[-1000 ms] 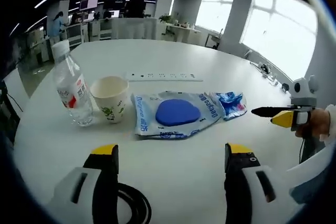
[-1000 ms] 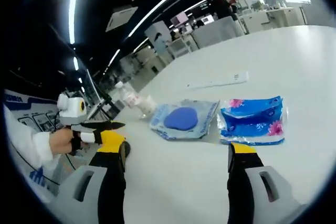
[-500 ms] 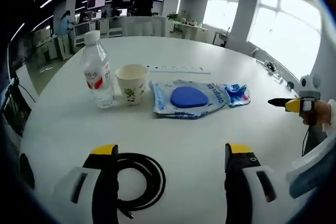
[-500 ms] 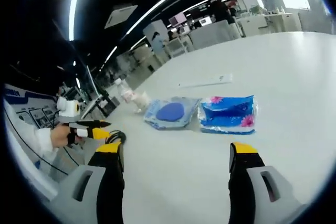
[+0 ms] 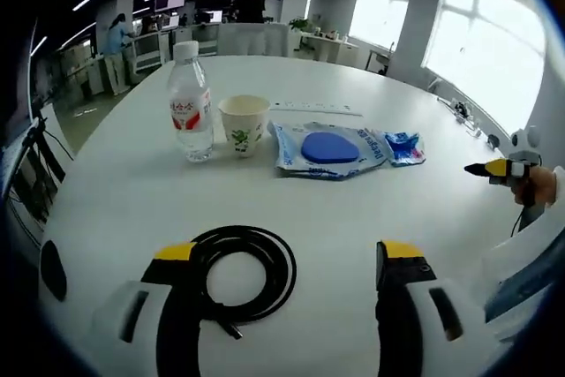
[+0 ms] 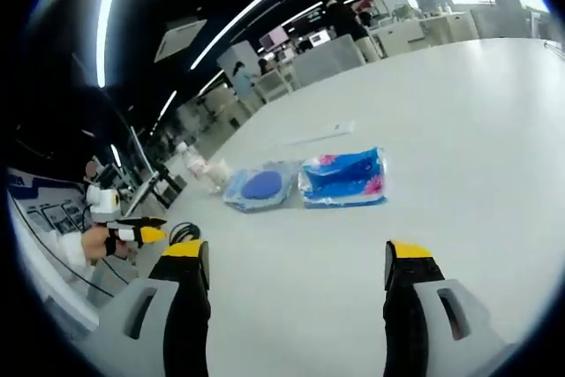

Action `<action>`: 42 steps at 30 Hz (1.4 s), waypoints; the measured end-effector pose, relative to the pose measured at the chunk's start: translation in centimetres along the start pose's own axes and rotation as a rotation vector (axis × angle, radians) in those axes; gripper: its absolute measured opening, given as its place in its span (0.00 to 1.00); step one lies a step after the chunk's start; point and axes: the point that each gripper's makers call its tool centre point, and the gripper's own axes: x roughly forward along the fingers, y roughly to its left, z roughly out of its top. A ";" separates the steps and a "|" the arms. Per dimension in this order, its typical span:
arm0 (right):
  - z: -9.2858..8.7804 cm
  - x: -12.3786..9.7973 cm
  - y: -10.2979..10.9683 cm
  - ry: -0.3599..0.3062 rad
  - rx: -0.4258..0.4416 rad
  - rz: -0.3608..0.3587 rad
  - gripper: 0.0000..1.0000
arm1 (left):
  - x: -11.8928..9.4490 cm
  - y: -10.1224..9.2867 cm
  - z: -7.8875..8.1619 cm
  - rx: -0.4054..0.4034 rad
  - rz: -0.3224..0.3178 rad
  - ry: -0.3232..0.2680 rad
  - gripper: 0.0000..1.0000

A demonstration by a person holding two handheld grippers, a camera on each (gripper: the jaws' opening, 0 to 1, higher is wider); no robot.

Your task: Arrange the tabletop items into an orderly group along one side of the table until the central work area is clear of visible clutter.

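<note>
Since the black cable coil sits right between the left gripper jaws, near the surface edge, that hand looks closest. Bottle, cup and pouch line up far side; both grippers' jaws are apart and empty, right gripper well back from the tissue pack.

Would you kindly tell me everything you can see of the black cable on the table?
The black cable lies flat on the white table, wound into a loose round coil of a few overlapping loops. It looks like smooth rubbery cord, and one loose end pokes out at the near side of the coil. In the left gripper view it sits just ahead of the left gripper, between its open jaws and close to one of them, apart from the other items farther back. Nothing grips it. In the right gripper view it is a small dark loop.
</note>
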 end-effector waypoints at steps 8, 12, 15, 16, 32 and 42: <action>-0.8 0.4 0.6 0.008 0.024 0.001 0.78 | 0.7 -0.8 -1.2 0.058 -0.020 0.056 0.81; -1.3 0.5 0.6 0.015 0.030 -0.001 0.75 | 1.3 -0.8 -2.7 0.050 -0.022 0.089 0.77; -1.7 0.1 0.5 0.020 0.042 -0.012 0.73 | 1.4 -0.5 -4.2 0.019 -0.015 0.137 0.70; -1.8 -0.1 0.4 0.017 0.048 -0.017 0.73 | 1.4 -0.5 -4.5 0.018 -0.016 0.144 0.69; -4.6 -1.8 -1.0 -0.009 0.206 -0.089 0.60 | 3.3 0.8 -7.2 0.281 0.004 0.287 0.42; -4.9 -1.8 -1.1 -0.013 0.215 -0.108 0.51 | 4.3 -0.5 -7.1 0.357 -0.074 0.331 0.07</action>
